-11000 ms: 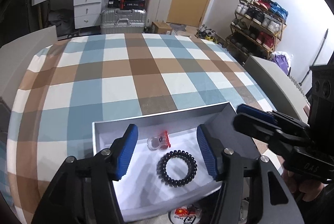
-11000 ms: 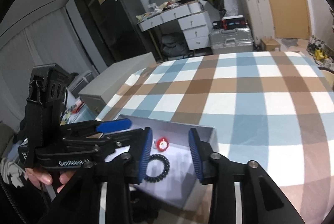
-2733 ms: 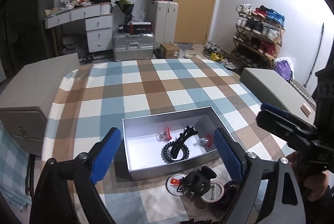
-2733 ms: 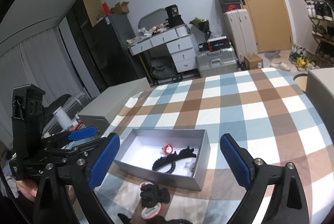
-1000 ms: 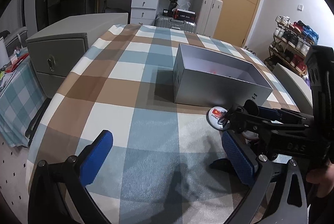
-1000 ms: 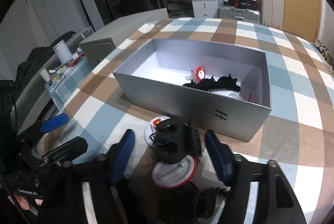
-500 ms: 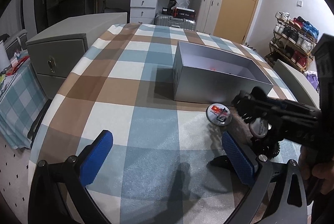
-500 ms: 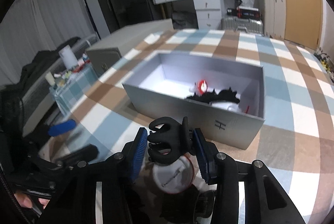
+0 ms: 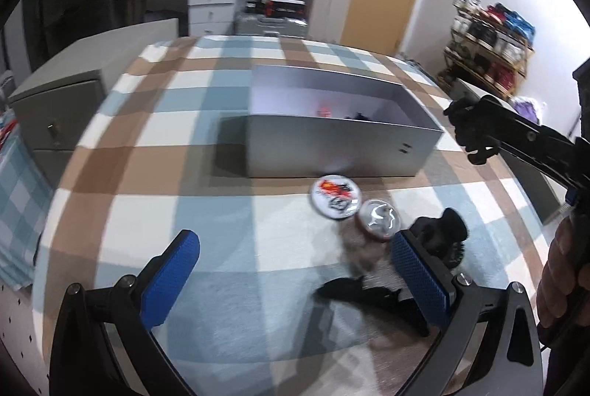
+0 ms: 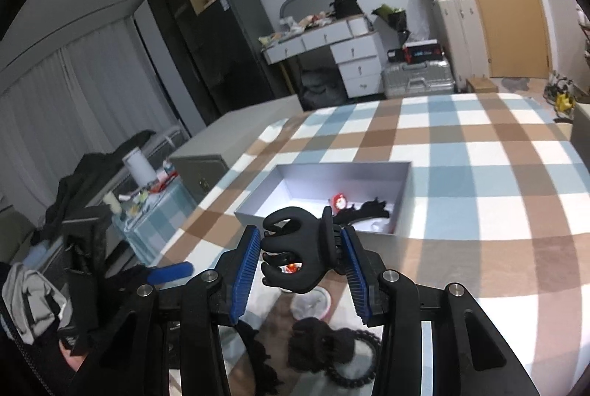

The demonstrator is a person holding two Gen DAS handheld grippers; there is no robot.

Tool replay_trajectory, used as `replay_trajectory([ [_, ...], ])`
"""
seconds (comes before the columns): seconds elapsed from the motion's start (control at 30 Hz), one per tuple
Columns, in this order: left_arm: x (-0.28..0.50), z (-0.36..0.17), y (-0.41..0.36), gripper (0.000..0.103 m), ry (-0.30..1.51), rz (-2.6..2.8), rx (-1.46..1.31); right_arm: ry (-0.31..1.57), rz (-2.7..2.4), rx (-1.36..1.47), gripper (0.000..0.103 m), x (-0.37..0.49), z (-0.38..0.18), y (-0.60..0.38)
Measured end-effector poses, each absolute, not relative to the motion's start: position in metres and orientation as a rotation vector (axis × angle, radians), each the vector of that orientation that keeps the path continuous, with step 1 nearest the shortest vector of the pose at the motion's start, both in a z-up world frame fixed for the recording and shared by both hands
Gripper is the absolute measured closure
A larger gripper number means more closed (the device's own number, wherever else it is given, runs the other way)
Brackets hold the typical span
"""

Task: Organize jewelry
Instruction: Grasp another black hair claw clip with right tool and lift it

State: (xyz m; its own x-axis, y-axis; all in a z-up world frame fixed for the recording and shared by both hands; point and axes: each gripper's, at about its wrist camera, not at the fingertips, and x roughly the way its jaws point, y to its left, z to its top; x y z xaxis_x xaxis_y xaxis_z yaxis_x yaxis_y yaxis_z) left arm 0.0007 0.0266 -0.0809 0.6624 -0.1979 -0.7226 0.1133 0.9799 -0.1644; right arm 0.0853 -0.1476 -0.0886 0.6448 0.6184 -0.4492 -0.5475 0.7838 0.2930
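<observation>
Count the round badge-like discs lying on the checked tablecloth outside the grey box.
2. A white round disc with a red-and-black design lies just in front of the grey box; a shiny silver round disc touches it. More may hide under the dark accessories.

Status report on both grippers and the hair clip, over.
Right gripper shut on black claw clip, short of the grey box. Left gripper open, empty. Path clear.

Your L wrist cam looks down steeply, close over the counter (image 9: 258, 222); R cam sits higher, flatter. Both share the silver box (image 9: 332, 152) (image 10: 332, 182) & far desk.
</observation>
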Motion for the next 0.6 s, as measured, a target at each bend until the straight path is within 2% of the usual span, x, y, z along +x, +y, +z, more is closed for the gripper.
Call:
replay_trajectory([
  [0.2, 0.024, -0.085, 0.01, 0.001, 0.884, -0.176, -0.03, 0.54, 0.64, 0.16, 0.059, 0.073, -0.086, -0.169],
  [0.6, 0.059, -0.102, 0.001, 0.002, 1.003, -0.214, -0.054, 0.559, 0.638, 0.198, 0.059, 0.077, -0.103, -0.185],
])
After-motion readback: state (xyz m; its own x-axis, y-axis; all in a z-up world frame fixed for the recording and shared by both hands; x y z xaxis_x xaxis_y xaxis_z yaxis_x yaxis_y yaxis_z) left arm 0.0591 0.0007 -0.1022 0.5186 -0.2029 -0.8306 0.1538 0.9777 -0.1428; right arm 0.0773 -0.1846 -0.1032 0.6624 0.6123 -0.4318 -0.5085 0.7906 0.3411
